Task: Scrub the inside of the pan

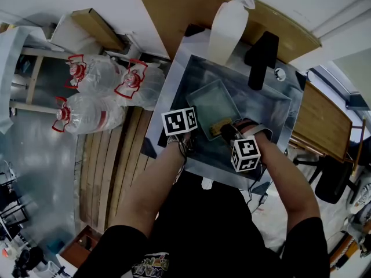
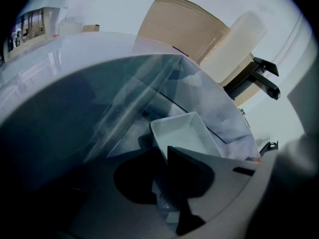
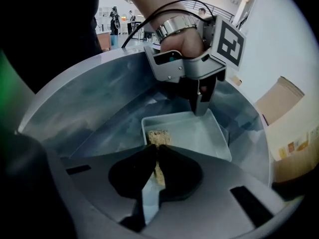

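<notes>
A pale rectangular pan (image 1: 210, 99) (image 2: 185, 131) (image 3: 199, 136) lies in the steel sink (image 1: 174, 88). My left gripper (image 1: 193, 134) (image 2: 163, 156) is shut on the pan's rim; in the right gripper view the left gripper (image 3: 202, 108) reaches down onto the pan's far edge. My right gripper (image 1: 225, 132) (image 3: 155, 152) is shut on a yellow-brown sponge (image 1: 218, 127) (image 3: 158, 137). The sponge rests on the pan's floor near one short wall. Part of the sponge is hidden between the jaws.
A black faucet (image 1: 262, 57) (image 2: 259, 78) and a white bottle (image 1: 227, 28) stand at the sink's far side. Large water jugs (image 1: 93, 97) lie on the floor to the left. A wooden board (image 1: 174, 10) leans behind the sink.
</notes>
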Demonstrator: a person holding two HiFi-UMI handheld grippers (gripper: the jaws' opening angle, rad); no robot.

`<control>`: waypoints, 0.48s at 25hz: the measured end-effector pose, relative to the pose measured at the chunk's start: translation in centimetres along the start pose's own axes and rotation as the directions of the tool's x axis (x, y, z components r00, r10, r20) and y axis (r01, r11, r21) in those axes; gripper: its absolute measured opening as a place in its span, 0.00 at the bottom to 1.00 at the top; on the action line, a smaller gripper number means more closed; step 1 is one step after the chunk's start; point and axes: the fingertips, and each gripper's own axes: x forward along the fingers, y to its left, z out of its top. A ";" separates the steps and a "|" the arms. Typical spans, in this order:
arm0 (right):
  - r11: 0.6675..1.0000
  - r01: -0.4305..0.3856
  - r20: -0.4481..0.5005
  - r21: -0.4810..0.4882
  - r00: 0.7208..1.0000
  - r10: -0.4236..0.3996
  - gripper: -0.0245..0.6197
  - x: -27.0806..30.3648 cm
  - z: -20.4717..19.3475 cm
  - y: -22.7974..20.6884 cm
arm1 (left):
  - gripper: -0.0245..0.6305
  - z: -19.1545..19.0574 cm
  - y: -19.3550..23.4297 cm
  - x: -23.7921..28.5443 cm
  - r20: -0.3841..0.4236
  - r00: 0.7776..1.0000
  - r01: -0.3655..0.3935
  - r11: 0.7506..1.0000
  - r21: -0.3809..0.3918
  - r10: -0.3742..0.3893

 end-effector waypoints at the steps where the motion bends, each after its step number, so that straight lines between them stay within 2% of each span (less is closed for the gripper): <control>1: 1.000 -0.012 0.009 -0.004 1.000 0.012 0.08 0.2 0.6 0.4 | 0.14 -0.1 0.1 0.1 0.000 1.000 0.000 1.000 0.001 0.000; 4: 1.000 -0.015 0.017 -0.005 1.000 0.016 0.08 0.6 1.8 0.7 | 0.14 -0.1 0.0 -0.1 -0.001 1.000 0.001 1.000 -0.001 -0.001; 12: 0.999 0.009 0.034 0.049 0.999 -0.011 0.08 0.3 1.5 -0.2 | 0.14 0.0 0.0 -0.1 0.000 1.000 -0.002 1.000 -0.003 0.002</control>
